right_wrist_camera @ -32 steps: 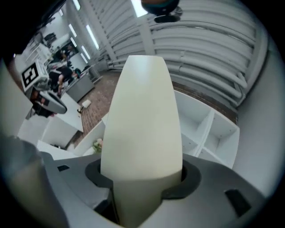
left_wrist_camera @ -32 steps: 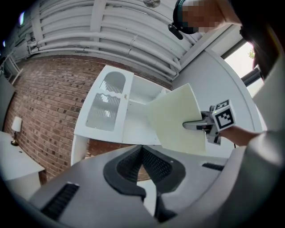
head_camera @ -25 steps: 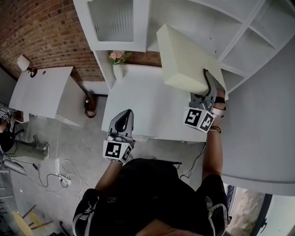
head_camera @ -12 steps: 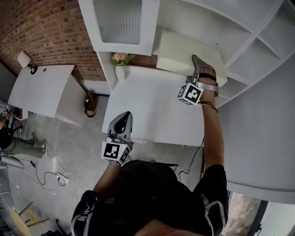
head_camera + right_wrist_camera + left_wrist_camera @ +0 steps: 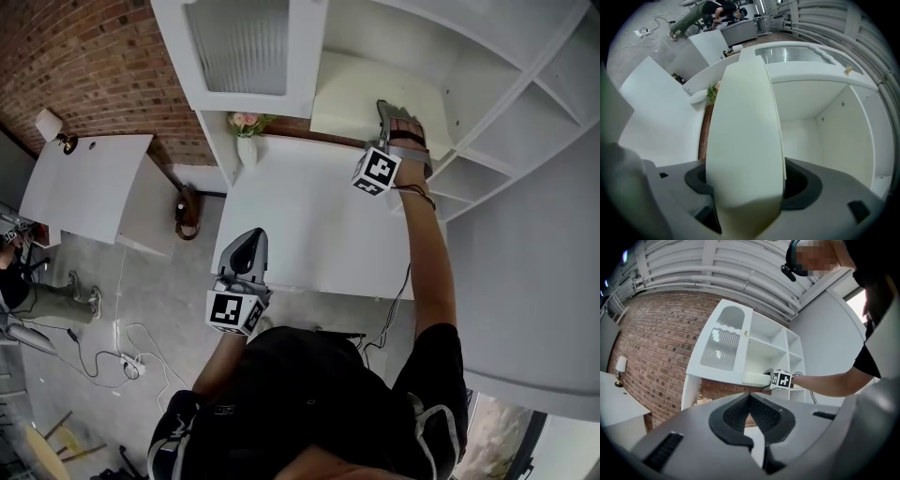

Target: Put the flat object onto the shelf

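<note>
Flat object (image 5: 361,89), a pale thick slab, lies level on the lowest shelf (image 5: 441,141) of the white cabinet (image 5: 506,56), in the open bay just right of the ribbed glass door (image 5: 246,42). Its near end sits at the shelf's front edge, above the white desk (image 5: 309,225). We note the right gripper (image 5: 396,127) reached up to that near end. In the right gripper view the slab's edge fills the space between the jaws, and the jaws are opening, with dark gaps showing beside the slab. The left gripper (image 5: 249,242) hangs low over the desk's front edge, well apart from the cabinet. In the left gripper view we see its jaws pressed together at the tips with nothing between them. A small vase of pink flowers (image 5: 244,127) stands at the desk's back corner, below the glass door. Brick wall (image 5: 94,66) behind. A second white table (image 5: 84,183) stands to the left with a lamp (image 5: 49,127) at its corner.
</note>
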Action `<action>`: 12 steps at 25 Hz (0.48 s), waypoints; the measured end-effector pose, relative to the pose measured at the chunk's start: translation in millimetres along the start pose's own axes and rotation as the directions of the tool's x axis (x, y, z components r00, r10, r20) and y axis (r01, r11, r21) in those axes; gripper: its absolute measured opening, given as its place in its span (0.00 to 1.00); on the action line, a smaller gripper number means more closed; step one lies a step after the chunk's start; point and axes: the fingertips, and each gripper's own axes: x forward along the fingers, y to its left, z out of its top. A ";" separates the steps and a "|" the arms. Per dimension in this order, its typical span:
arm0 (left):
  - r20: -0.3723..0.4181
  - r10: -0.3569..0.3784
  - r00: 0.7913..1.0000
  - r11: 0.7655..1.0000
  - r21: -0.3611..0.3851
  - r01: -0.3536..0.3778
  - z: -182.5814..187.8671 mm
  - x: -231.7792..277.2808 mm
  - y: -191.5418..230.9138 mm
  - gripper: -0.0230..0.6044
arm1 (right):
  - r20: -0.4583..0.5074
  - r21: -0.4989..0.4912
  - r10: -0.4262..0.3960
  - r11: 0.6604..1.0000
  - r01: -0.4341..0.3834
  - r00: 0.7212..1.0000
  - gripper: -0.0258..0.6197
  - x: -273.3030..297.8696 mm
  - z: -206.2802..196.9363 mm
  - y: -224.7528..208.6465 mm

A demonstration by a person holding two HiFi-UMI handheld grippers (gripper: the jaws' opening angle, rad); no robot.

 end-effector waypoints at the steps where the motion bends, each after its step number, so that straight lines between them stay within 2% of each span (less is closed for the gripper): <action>1: 0.009 -0.007 1.000 1.000 0.008 0.007 1.8 2.2 0.1 0.05 | -0.013 -0.001 0.013 1.000 -0.013 1.000 0.60 4.9 -1.6 -0.6; 7: 0.010 -0.003 1.000 1.000 0.013 0.003 -2.0 7.7 0.5 0.05 | -0.092 -0.029 0.096 0.995 -0.099 0.991 0.68 39.5 -6.9 2.2; 12: -0.029 0.018 0.999 1.000 0.008 -0.018 -5.5 3.2 5.8 0.05 | -0.102 -0.005 0.148 0.989 -0.150 0.984 0.72 63.7 -8.4 -0.3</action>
